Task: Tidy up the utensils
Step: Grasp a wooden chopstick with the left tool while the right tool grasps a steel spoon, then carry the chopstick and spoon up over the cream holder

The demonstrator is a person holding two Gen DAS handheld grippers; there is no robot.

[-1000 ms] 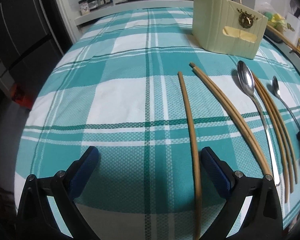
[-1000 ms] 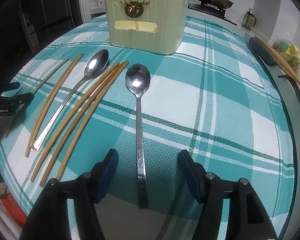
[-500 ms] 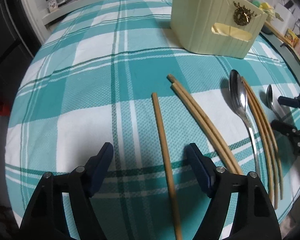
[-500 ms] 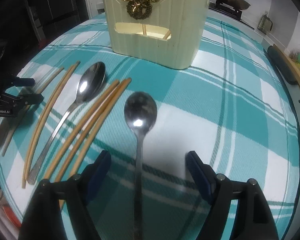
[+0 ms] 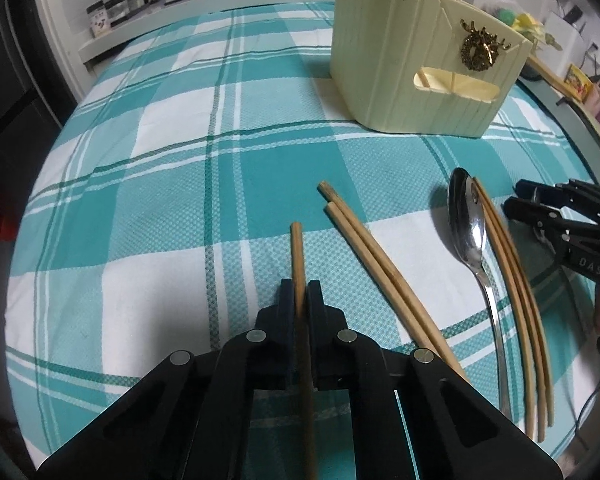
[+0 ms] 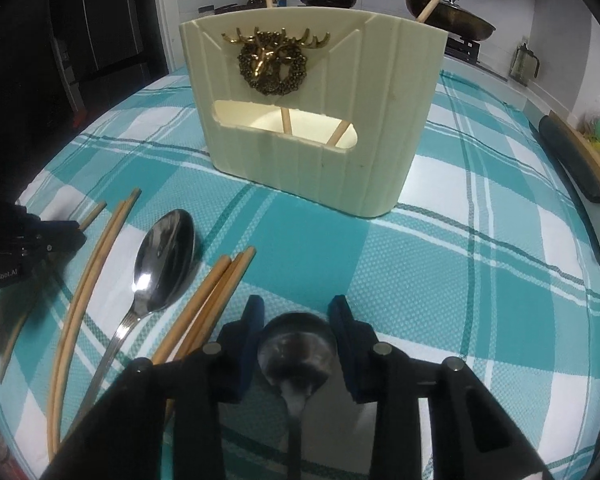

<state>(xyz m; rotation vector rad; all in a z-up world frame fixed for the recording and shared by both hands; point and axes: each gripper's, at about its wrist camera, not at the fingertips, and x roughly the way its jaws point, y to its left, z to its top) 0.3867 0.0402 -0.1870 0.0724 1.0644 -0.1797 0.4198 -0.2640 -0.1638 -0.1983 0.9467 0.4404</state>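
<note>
Left gripper (image 5: 300, 296) clamped on single chopstick (image 5: 297, 256), tip pointing 12 o'clock on checked cloth (image 5: 172, 168). Right gripper (image 6: 296, 320) closing, small spoon (image 6: 296, 350) bowl between pads; contact with pads unclear. Cream holder (image 6: 300, 128) at 12 o'clock of right gripper, two sticks inside. Big spoon (image 6: 164, 256) and chopstick pairs (image 6: 220, 284) at its 10 o'clock.

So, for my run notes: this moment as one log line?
left gripper: shut on chopstick | right gripper: closing around spoon | holder: beyond
</note>
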